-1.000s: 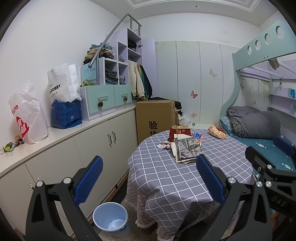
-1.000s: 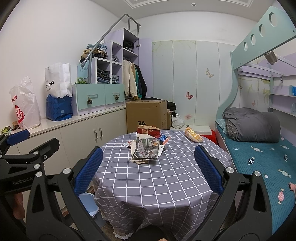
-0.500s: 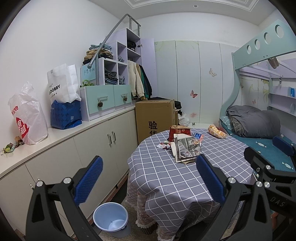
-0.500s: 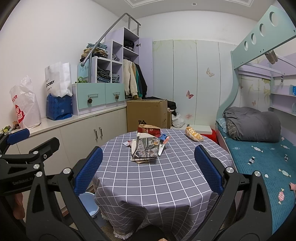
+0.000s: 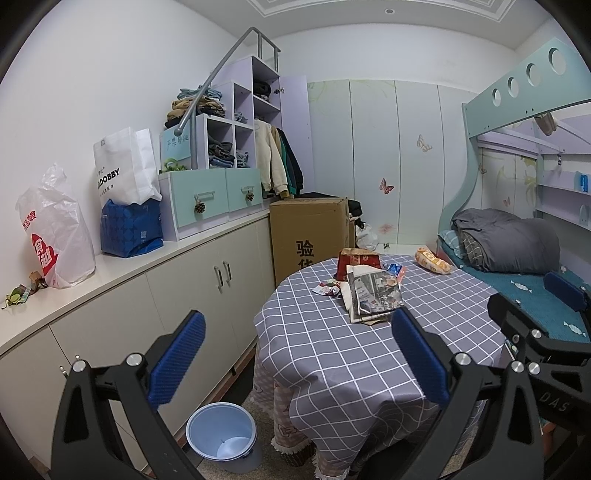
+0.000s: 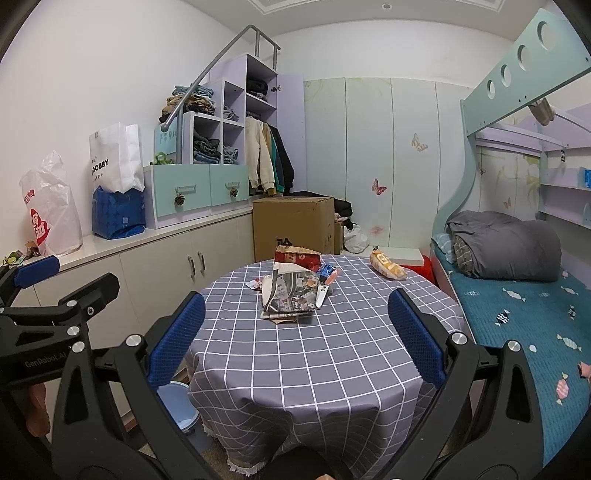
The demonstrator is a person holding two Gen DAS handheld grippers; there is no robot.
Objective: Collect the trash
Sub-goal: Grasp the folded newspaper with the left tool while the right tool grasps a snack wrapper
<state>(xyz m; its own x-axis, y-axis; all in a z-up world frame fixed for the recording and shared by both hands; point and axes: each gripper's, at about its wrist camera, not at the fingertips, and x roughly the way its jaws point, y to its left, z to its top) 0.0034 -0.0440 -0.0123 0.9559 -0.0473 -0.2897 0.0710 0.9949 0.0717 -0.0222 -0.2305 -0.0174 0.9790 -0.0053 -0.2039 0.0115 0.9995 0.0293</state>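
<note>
While short of the table (image 6: pixel 295 354), both wide, nothing held: left gripper (image 5: pixel 299 363), right gripper (image 6: pixel 295 341). Trash (image 6: pixel 291 291) heaped mid-table, bin (image 5: pixel 221 432) on floor.

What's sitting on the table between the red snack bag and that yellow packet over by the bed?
In the right wrist view, only a small blue wrapper beside the red snack bag; then bare checked tablecloth up to the yellow packet.

Even, fairly bright indoor light from recessed ceiling light (image 5: pixel 388 11); soft shadows, no glare; sharp centre, strong fisheye bending, dark vignetted corners
</note>
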